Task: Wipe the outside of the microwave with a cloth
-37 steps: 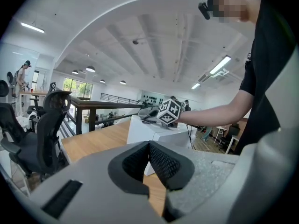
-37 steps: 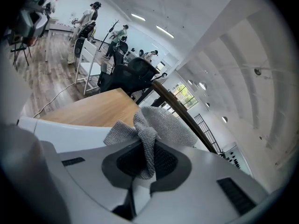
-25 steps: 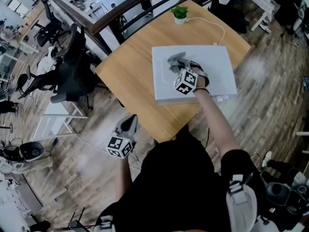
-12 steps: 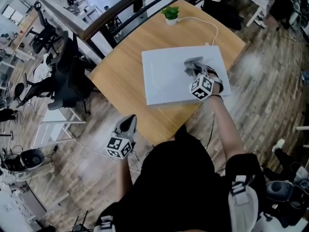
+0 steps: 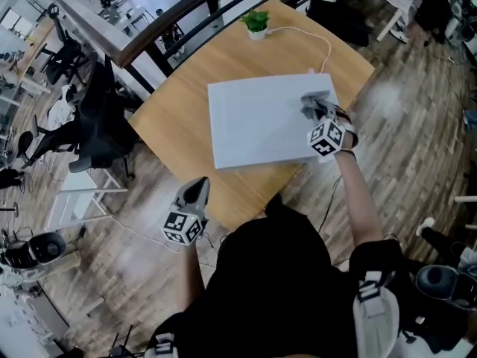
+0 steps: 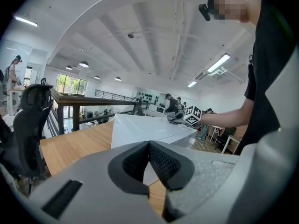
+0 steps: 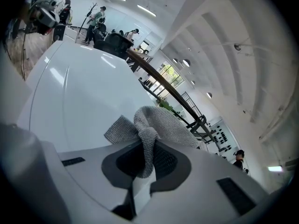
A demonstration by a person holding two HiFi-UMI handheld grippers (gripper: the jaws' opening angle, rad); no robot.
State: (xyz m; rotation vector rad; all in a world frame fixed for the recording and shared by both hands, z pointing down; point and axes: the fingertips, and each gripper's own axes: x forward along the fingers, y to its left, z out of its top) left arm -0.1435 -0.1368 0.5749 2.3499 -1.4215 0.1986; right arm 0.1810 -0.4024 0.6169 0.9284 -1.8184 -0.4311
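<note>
Right gripper view – not head view – shows R claw [image 7: 148,155] clamped on cloth [image 7: 159,125]; L claw [image 6: 149,148] together.

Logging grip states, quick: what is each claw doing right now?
Left claw: closed, nothing in it.
Right claw: closed on the grey cloth, atop the microwave.

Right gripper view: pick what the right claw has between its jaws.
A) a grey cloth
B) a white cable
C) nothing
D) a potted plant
A: the right claw is clamped on a bunched grey cloth, which fans out over the white top of the microwave.
</note>
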